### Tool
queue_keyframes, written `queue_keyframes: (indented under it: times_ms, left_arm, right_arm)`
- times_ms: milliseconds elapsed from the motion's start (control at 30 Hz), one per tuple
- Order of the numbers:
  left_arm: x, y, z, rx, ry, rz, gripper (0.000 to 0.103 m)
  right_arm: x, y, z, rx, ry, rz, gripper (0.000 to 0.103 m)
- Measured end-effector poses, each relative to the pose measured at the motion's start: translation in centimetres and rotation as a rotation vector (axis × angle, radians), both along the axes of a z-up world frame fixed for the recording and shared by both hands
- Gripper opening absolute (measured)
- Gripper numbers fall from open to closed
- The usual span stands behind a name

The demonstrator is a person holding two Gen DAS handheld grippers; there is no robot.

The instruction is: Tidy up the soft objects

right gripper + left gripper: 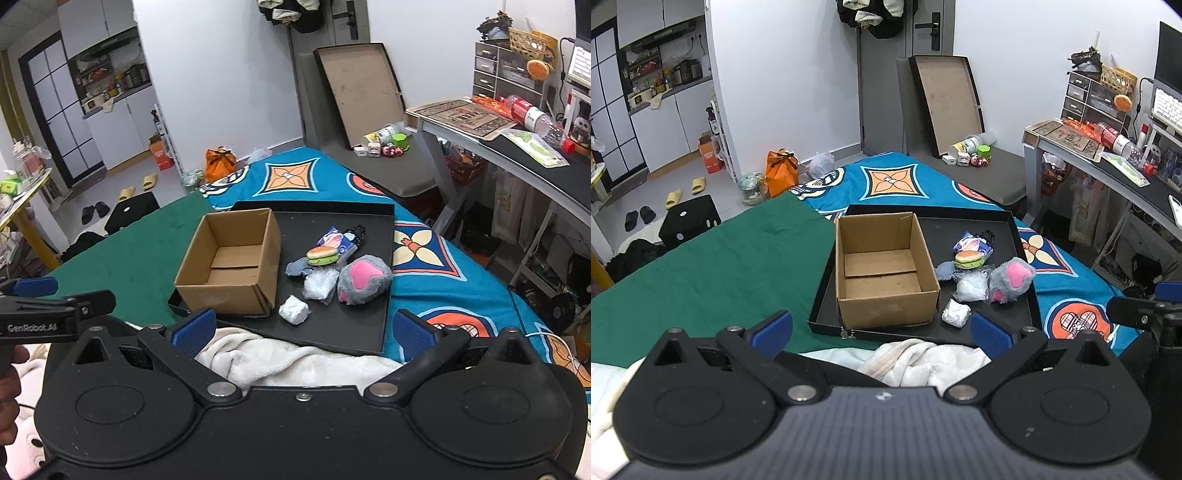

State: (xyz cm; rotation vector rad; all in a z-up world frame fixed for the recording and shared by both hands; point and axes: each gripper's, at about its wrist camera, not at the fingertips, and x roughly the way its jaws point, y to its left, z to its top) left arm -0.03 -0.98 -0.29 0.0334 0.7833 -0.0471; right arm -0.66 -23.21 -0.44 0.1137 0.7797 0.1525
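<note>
Left gripper [881, 332]: jaws spread wide, holding nothing, level above a white blanket [923, 360] at the bed's near edge. Right gripper [301, 330]: likewise spread and bare, beside it. The right wrist view alone shows a hand [11, 398] at its left border. Ahead, a black tray [827, 295] carries an empty cardboard box [884, 266] (left part), then a burger toy [968, 257], plastic bag [971, 288], white wad [956, 313] and grey plush paw [1012, 278].
</note>
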Motion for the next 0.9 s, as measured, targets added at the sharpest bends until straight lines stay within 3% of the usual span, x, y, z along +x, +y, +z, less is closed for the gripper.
queue_keyframes:
  times_ms: [900]
  left_arm:
    - [6.7,1.5,-4.7,0.009,0.045,0.068,0.102]
  right_arm:
    - [6.8,-2.0,-4.5,0.027,0.072,-0.022,0.103]
